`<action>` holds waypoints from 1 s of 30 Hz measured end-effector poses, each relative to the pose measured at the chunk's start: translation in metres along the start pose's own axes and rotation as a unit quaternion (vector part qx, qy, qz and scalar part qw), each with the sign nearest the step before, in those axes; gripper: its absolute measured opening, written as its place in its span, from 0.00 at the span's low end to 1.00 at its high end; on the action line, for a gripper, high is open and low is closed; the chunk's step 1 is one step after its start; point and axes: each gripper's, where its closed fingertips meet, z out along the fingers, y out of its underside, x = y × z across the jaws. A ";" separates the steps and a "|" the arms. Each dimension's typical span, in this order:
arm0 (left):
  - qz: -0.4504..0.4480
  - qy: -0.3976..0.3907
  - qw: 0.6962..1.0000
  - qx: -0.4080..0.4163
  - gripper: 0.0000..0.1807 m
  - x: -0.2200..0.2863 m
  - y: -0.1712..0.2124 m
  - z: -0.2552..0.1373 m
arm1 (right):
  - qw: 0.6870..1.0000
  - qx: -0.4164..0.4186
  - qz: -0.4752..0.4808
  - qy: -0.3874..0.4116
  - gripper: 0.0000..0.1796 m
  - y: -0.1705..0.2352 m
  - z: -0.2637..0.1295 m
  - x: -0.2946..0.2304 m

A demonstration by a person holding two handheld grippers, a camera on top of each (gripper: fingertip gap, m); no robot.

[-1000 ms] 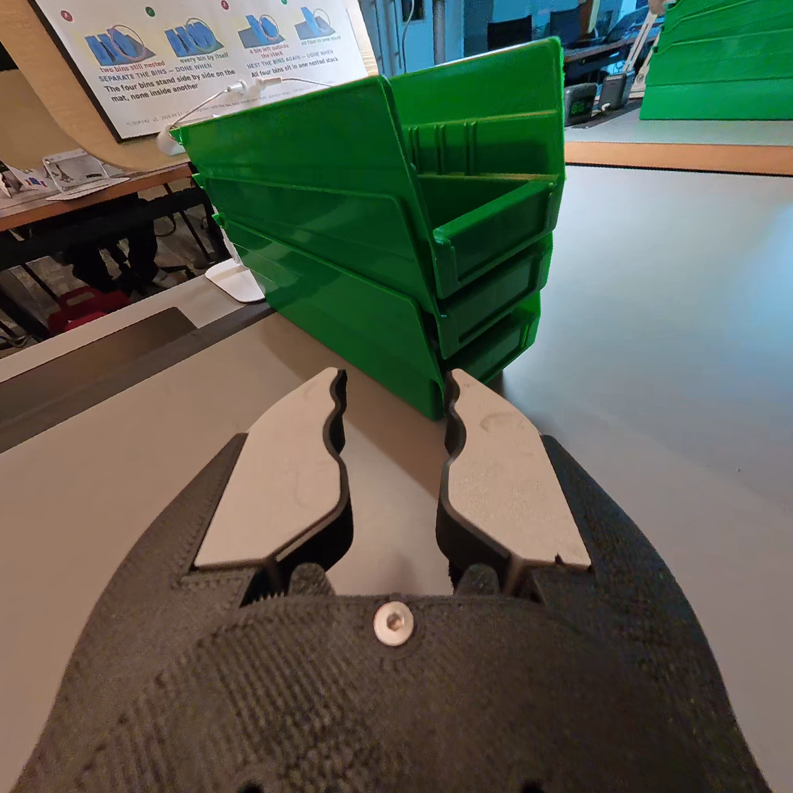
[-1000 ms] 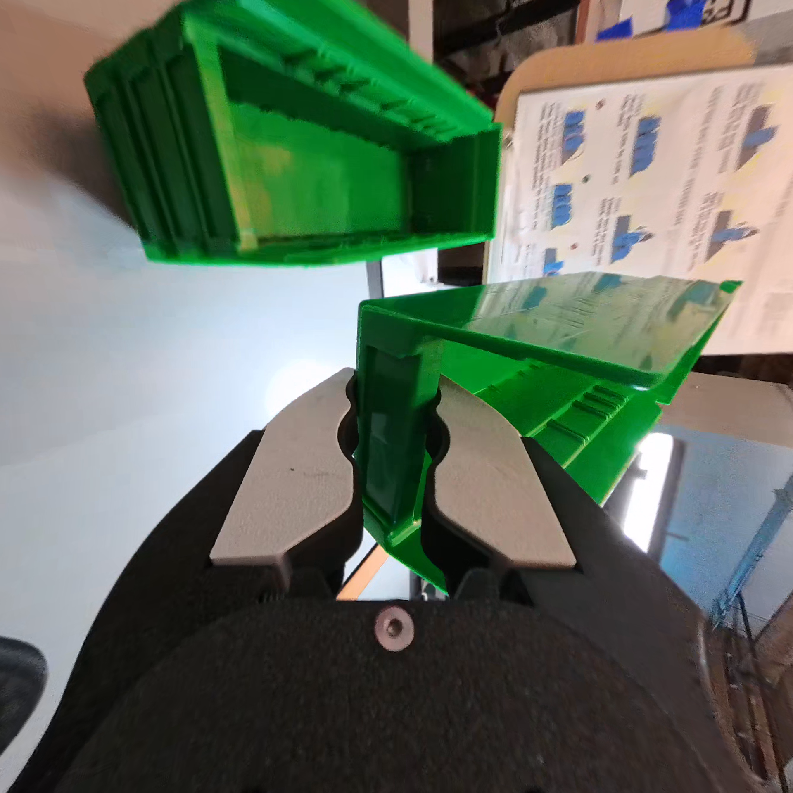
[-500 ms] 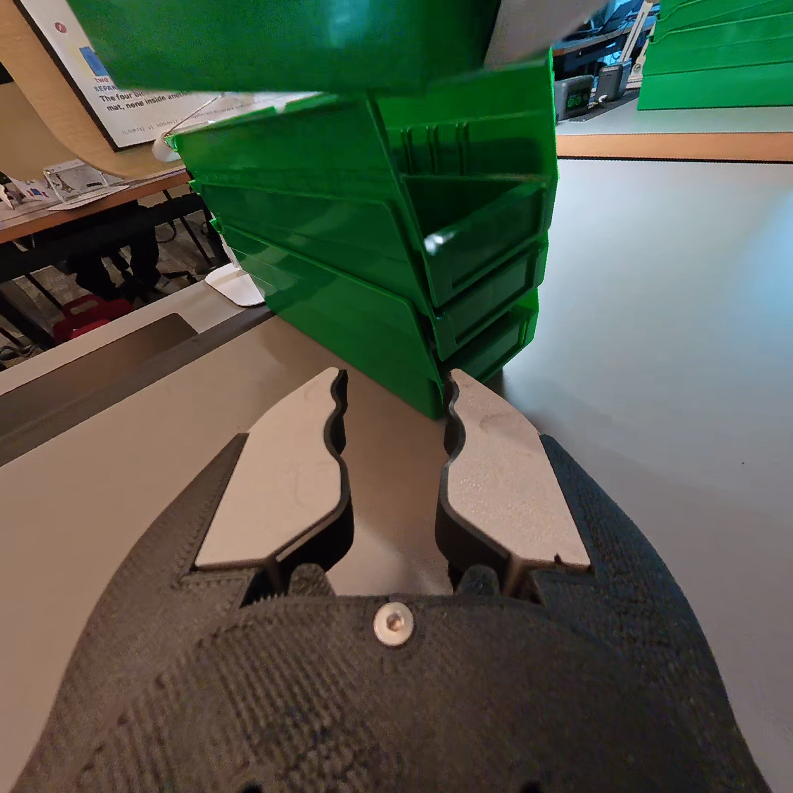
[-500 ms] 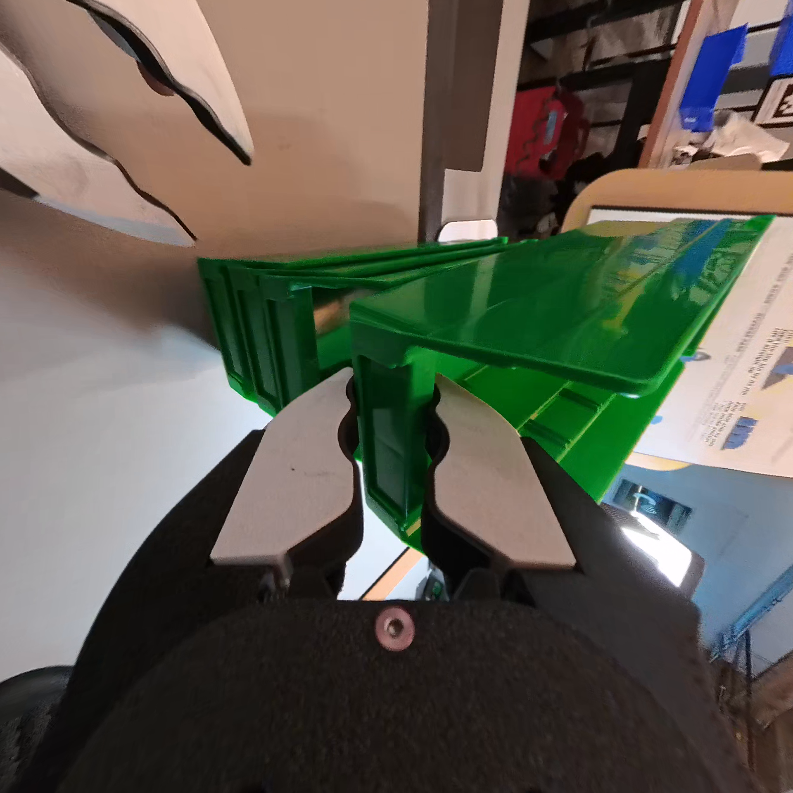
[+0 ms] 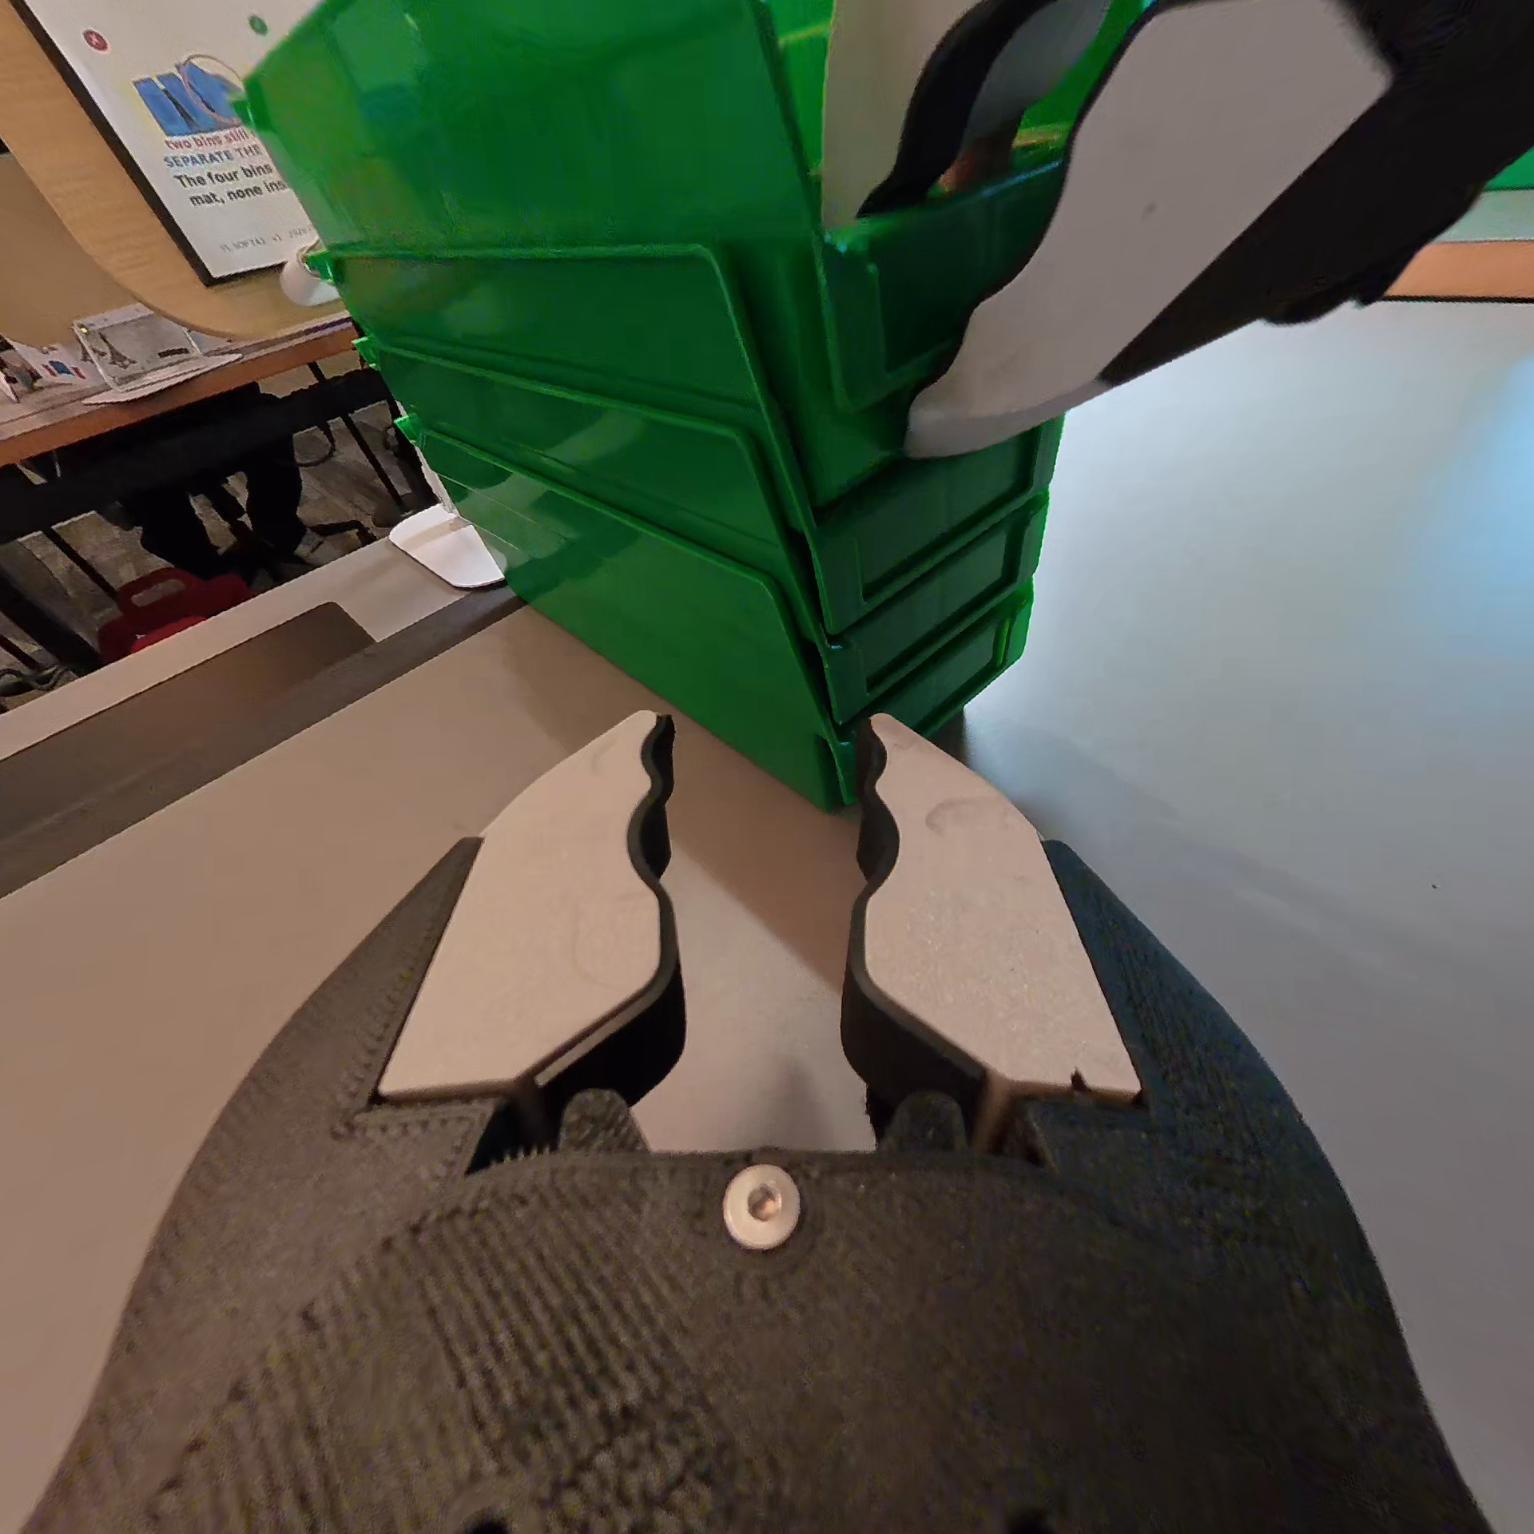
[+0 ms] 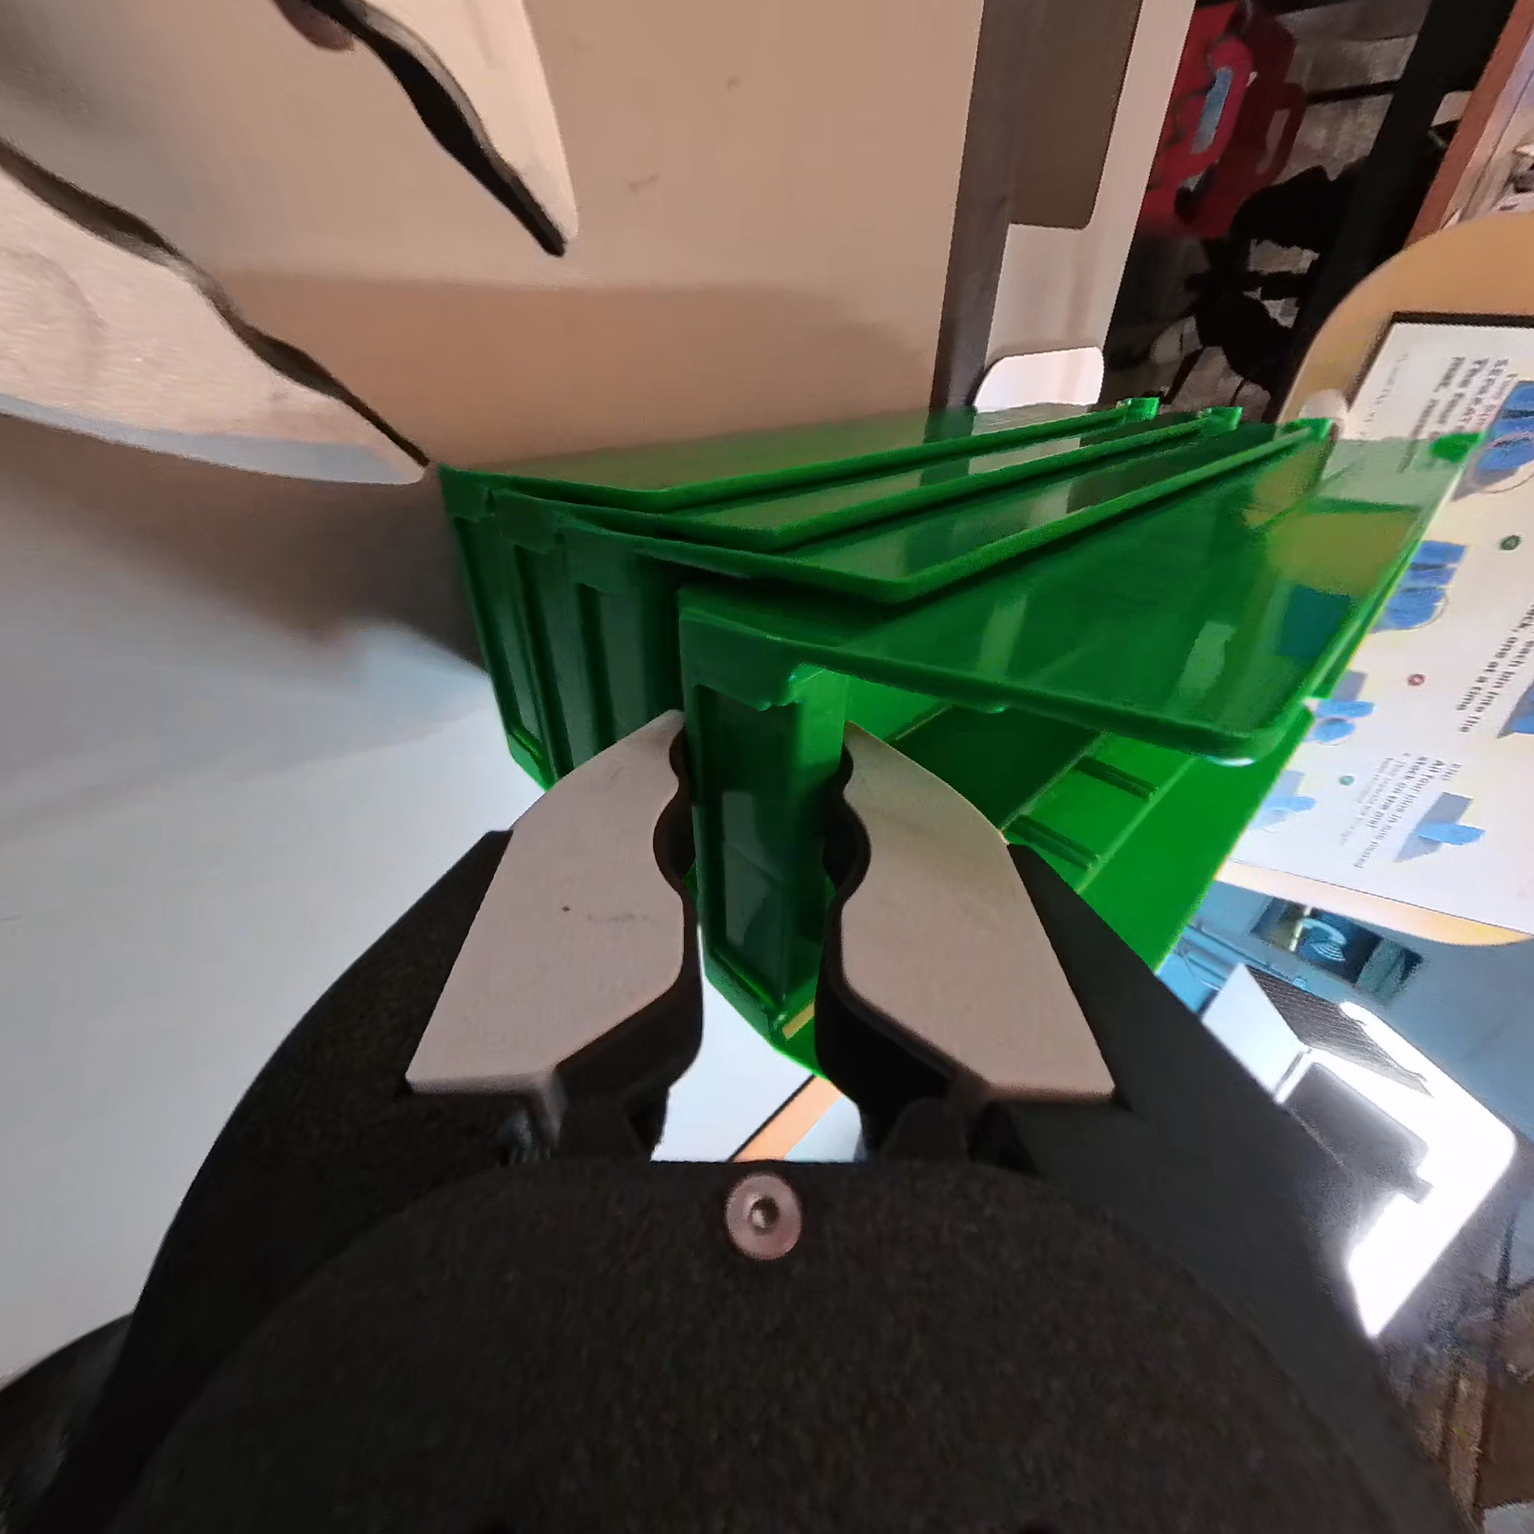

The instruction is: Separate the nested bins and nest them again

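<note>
Your right hand-held gripper (image 6: 759, 818) clamps the top green bin's (image 6: 1079, 664) front lip over the stack (image 5: 664, 598); left hand-held gripper (image 5: 764, 797) parted, empty, near stack corner; open table (image 5: 1287, 664) right.

Stack (image 5: 664, 598) of three nested bins sits on the surface (image 5: 1245, 664), just ahead of the left gripper (image 5: 764, 747), jaws apart and holding nothing. Top bin (image 5: 539, 149) sits in the stack, front lip between the right gripper's (image 6: 759, 747) jaws, which come in from the right. Poster (image 5: 191, 149) behind the stack, to the left. White stand base (image 5: 448, 548) at the stack's far left corner.
</note>
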 end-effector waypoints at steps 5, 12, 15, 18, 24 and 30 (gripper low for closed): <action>-0.001 0.001 1.000 0.002 0.23 0.000 -0.001 -0.001 | 1.000 0.006 -0.002 0.009 0.16 -0.003 0.009 0.003; 0.001 0.002 1.000 0.003 0.23 0.001 -0.002 -0.001 | 0.998 0.033 -0.009 0.051 0.23 -0.008 -0.002 0.006; 0.000 0.002 1.000 0.002 0.23 0.001 -0.001 -0.001 | 0.996 0.080 0.011 0.048 0.24 -0.012 -0.019 0.002; 0.000 0.003 1.000 0.000 0.23 0.001 0.000 0.000 | 0.987 0.145 0.048 0.051 0.24 -0.012 -0.037 -0.001; -0.023 0.011 1.000 0.012 0.24 0.004 -0.006 -0.002 | 0.902 0.353 0.247 0.015 0.21 0.013 -0.084 0.003; -0.041 -0.004 0.999 0.031 0.24 -0.004 -0.012 -0.005 | 0.832 0.391 0.393 0.015 0.24 0.082 -0.047 0.011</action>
